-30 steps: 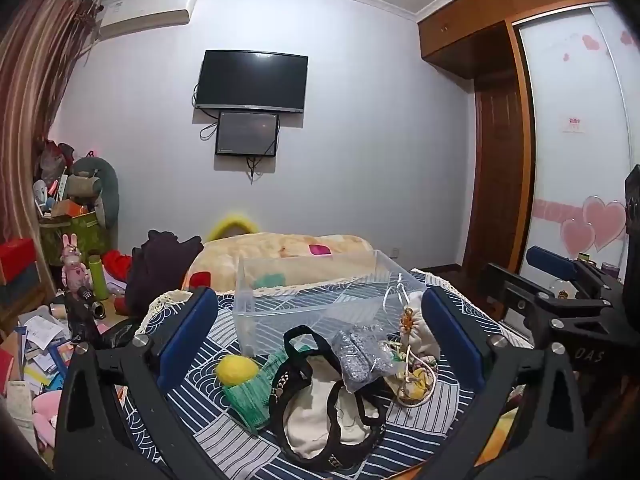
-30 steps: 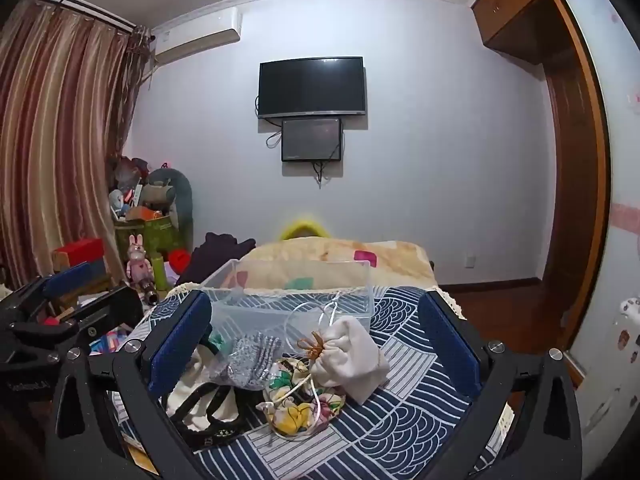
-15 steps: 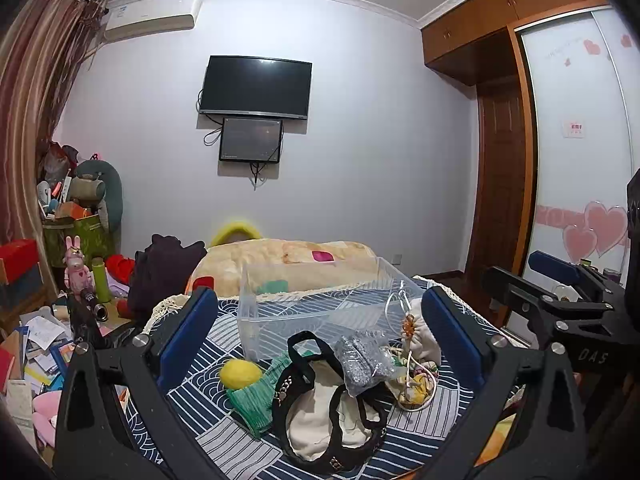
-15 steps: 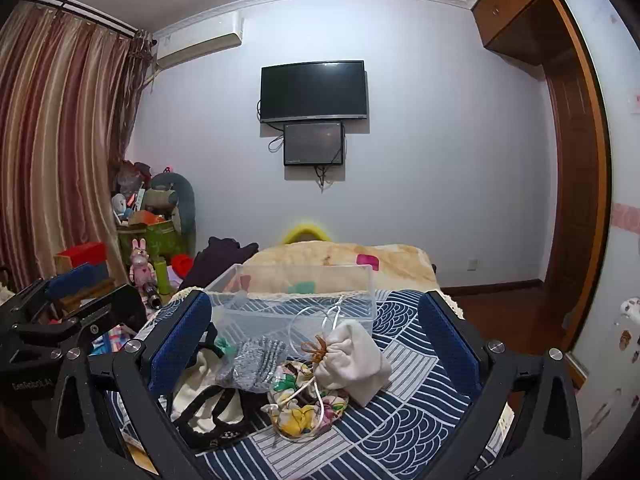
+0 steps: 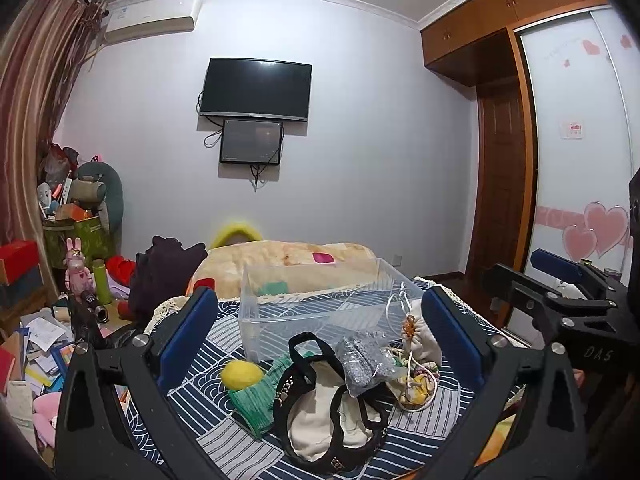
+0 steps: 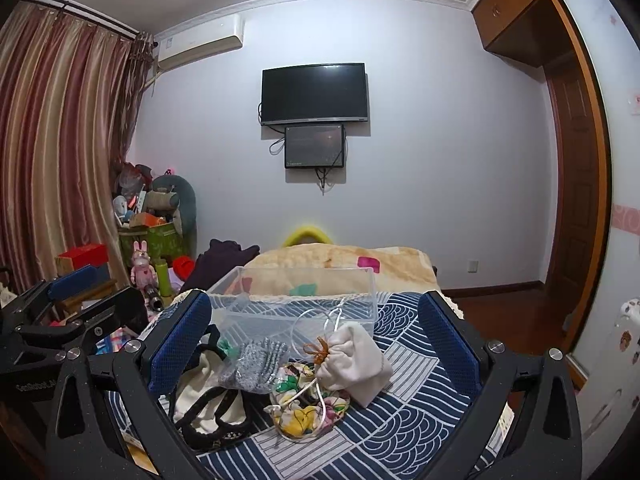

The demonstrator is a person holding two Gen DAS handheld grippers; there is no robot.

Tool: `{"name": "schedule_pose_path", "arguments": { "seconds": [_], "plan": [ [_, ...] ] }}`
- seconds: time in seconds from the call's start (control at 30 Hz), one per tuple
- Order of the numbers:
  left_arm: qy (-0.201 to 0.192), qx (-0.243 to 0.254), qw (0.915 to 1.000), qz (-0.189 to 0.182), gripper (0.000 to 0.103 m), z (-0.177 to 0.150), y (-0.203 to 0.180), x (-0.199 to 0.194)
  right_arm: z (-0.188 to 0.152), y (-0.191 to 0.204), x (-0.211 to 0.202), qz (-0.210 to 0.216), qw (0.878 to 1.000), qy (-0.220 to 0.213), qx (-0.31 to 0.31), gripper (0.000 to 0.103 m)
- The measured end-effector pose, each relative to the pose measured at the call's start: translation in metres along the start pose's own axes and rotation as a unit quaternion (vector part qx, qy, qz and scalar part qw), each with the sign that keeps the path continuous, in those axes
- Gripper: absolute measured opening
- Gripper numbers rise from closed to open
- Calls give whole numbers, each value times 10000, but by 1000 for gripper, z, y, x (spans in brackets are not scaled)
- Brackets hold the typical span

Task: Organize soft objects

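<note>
Both grippers idle and wide: left gripper and right gripper hold nothing and hover short of the pile, jaws fully spread. Soft stuff sits in a heap on the blue wave-pattern cloth, right in front of the clear plastic bin, which looks empty, so I'd judge nothing is sorted yet. Likely first pick for the right side: the white drawstring pouch, nearest to it and on top of the heap. Pinch the fabric body, not the cord; its loops stick up against the bin's front wall and could snag on the rim when lifted over. The floral pouch lies under and touching it, cords possibly tangled, so lift slowly and check that it doesn't drag along. Left side has the yellow ball touching the green knit piece; the ball may roll, so close on its middle. The cream bag with black straps is the bulkiest, partly under the grey glitter pouch; clear the pouch first. Bin is light, probably slides if bumped, so drop from above. Beyond: quilt-covered bed, dark garment, floor clutter on the left, none of it in the way. The other gripper shows at each view's edge; keep them apart over the bin.
</note>
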State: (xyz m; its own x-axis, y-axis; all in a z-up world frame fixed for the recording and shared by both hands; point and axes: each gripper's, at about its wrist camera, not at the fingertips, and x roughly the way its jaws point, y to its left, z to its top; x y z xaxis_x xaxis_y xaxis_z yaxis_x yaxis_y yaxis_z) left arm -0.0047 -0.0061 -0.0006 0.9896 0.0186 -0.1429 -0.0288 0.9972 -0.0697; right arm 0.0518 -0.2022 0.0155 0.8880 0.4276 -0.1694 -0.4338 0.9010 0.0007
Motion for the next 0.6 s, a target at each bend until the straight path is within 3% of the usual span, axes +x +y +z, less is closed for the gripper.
{"name": "schedule_pose_path", "arguments": {
  "seconds": [0.6],
  "plan": [
    [-17,-92,9999,-42,103,1,4,-1,1,2,-5,29,10000,-59,27,103]
  ]
}}
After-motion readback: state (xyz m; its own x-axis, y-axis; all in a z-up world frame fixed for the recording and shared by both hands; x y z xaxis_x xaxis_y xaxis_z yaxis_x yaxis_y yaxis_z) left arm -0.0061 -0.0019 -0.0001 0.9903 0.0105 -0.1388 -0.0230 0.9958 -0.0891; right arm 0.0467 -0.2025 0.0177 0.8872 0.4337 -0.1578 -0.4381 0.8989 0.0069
